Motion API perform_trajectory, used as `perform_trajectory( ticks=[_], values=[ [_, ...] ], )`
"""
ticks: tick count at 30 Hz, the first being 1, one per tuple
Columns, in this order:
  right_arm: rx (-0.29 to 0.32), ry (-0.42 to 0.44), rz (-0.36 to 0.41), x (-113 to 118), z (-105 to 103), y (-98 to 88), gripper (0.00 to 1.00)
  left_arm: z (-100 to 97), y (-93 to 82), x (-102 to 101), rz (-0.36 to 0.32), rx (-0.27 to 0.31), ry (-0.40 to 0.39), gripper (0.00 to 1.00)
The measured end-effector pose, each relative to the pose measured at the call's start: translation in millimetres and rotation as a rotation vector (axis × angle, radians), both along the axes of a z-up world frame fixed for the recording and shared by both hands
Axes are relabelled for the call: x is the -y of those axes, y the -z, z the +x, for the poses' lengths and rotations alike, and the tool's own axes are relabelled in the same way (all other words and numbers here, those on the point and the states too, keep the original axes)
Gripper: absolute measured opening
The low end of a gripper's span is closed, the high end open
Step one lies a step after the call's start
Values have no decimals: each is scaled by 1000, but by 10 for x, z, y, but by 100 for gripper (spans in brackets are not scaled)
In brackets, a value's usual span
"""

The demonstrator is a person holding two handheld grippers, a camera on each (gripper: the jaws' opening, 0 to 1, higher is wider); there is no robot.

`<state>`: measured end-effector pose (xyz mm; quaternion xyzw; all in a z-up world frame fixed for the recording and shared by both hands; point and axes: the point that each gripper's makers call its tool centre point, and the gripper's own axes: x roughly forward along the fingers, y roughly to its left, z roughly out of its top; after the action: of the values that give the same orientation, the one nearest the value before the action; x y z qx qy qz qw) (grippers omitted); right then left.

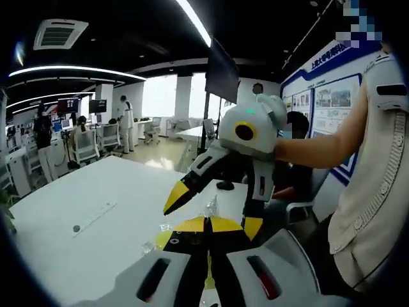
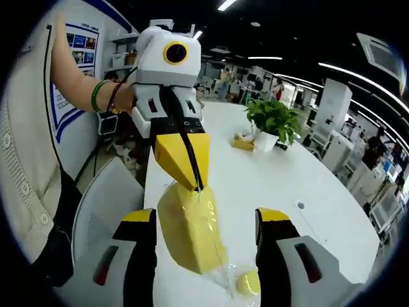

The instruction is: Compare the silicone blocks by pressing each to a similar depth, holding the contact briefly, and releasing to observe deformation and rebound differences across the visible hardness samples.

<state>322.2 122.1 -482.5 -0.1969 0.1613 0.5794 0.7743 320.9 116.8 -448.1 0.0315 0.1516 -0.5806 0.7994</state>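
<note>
In the right gripper view, the left gripper [image 2: 192, 182] is reaching down from twelve o'clock with its yellow jaws closed together, their tips pinching the clear wrap at the top of a yellow silicone block [image 2: 188, 233], which is standing tilted on the white table [image 2: 268, 179] between the spread-open jaws of the right gripper [image 2: 208, 220]. A smaller yellow piece [image 2: 248, 281] is lying in clear wrap at five o'clock, and a potted plant [image 2: 276, 125] is sitting at one o'clock. In the left gripper view, the right gripper [image 1: 214, 211] is hanging open above the table, while the wall poster [image 1: 332, 105] at two o'clock is carrying writing too small to read.
</note>
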Motion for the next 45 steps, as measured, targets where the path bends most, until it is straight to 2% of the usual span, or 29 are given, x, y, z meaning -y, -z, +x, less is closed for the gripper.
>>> perform_trajectory(
  ticks=[3,6,11,16,21,24,25,26,30,31,32,36,41,45],
  values=[
    [18,95,60,128,15,5,65,84,123,-26,-7,-27,-7,0],
    [8,207,94,296,7,95,68,190,241,-61,-25,-60,-19,0],
    [-18,372,116,521,-73,247,86,408,470,-126,-62,-120,-51,0],
    [-71,528,115,752,-284,492,85,635,781,-196,-91,-194,-75,0],
    [-139,675,158,892,-444,636,82,779,1125,-307,-88,-258,-97,0],
    [-159,718,143,956,-507,718,82,771,1294,-362,-103,-328,-86,0],
    [-168,725,135,969,-538,749,82,728,1346,-369,-110,-356,-60,0],
    [-176,734,132,982,-555,766,82,766,1394,-398,-106,-348,-72,0],
    [-191,778,123,1031,-580,808,81,937,1688,-565,-74,-379,-122,0],
    [-198,784,119,1039,-590,827,80,1020,1672,-608,-118,-386,-140,0],
    [-202,793,113,1052,-594,839,80,1070,1704,-653,-116,-404,-160,0],
    [-205,817,104,1086,-603,841,80,1282,1845,-790,-65,-350,-179,0],
    [-216,840,73,1140,-640,853,79,1549,2074,-936,-23,-338,-213,0],
    [-228,862,63,1187,-680,877,79,1746,2324,-1040,26,-334,-250,0]
  ],
)
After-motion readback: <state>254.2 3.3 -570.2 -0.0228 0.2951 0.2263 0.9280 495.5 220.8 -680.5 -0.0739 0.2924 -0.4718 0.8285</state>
